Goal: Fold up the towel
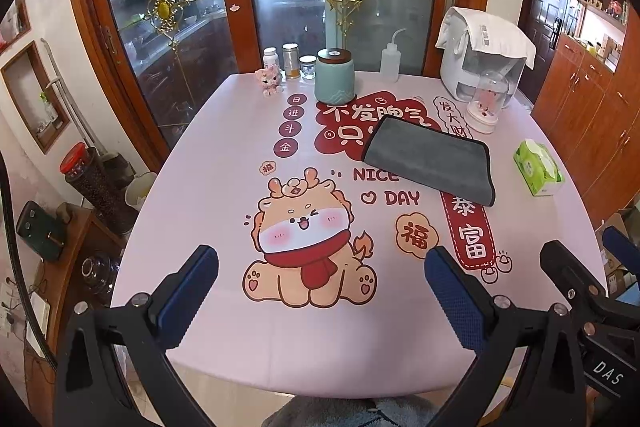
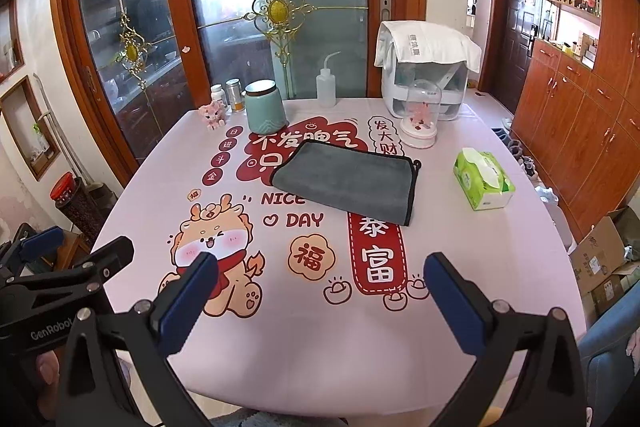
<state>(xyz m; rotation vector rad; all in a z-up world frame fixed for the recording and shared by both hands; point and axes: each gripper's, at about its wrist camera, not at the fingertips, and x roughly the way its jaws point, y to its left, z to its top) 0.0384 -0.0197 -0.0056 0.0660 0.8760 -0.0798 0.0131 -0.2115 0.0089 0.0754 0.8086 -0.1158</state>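
A grey towel with black edging lies flat on the pink printed table, right of centre and toward the back. It also shows in the right wrist view, where it looks folded over once. My left gripper is open and empty, held above the table's near edge, well short of the towel. My right gripper is open and empty too, above the near edge. The right gripper shows at the right side of the left wrist view, and the left gripper at the left side of the right wrist view.
At the back of the table stand a teal jar, small bottles, a pink figurine, a squeeze bottle, a white appliance and a glass dome. A green tissue pack lies right of the towel.
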